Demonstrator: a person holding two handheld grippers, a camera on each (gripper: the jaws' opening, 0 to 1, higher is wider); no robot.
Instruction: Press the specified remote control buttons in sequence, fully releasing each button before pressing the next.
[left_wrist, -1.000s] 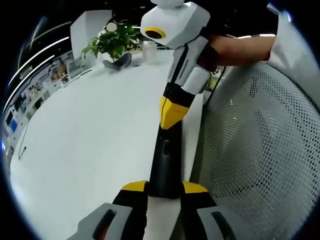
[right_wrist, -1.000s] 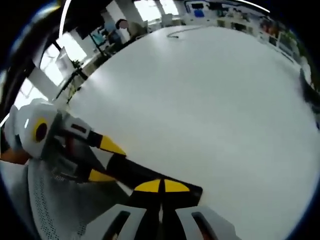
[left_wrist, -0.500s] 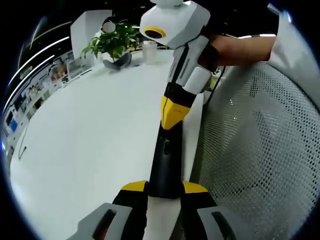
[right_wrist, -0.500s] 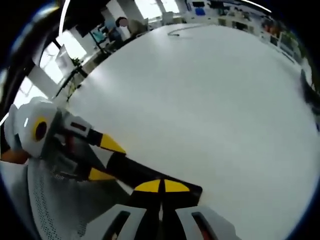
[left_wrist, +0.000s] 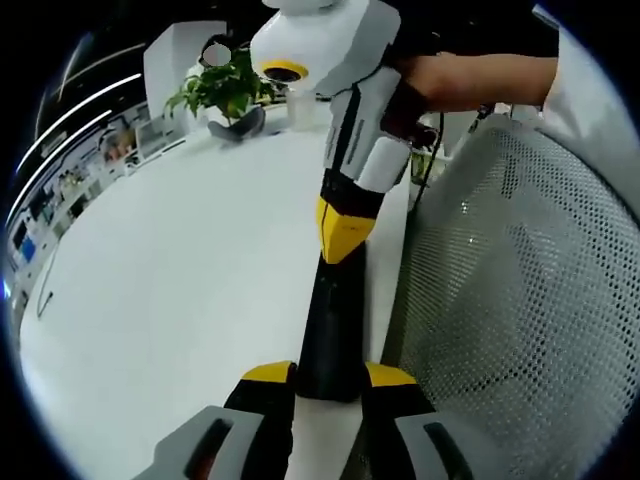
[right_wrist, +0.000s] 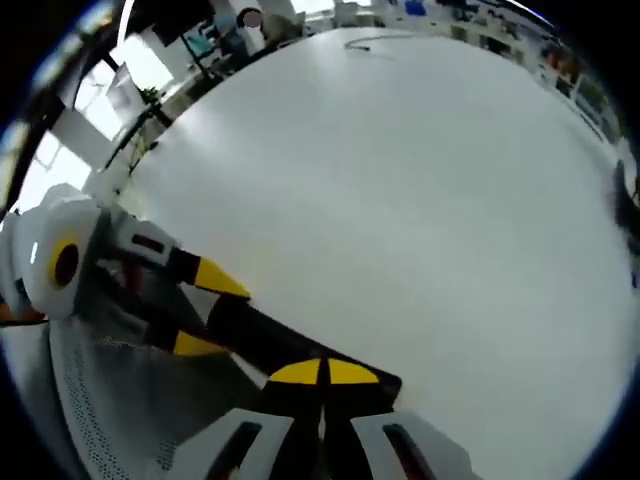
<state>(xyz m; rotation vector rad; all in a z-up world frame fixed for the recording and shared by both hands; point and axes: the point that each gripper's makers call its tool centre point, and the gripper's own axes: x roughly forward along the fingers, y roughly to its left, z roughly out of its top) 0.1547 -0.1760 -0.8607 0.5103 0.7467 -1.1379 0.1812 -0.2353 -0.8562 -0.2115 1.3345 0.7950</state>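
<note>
Left gripper view: left gripper (left_wrist: 330, 385) clamps black remote control (left_wrist: 332, 325) over white table (left_wrist: 160, 280) edge; right gripper (left_wrist: 342, 225), jaws together, touches its far end. Mesh chair (left_wrist: 510, 300), potted plant (left_wrist: 225, 90). Right gripper view: same contact.

My bench (left_wrist: 170, 270) is plain white. The remote control (left_wrist: 332, 330) is black. My fingers (left_wrist: 268, 385) have yellow tips on black. The chair (left_wrist: 510, 290) is white mesh with tiny holes. The plant (left_wrist: 222, 85) is green.
</note>
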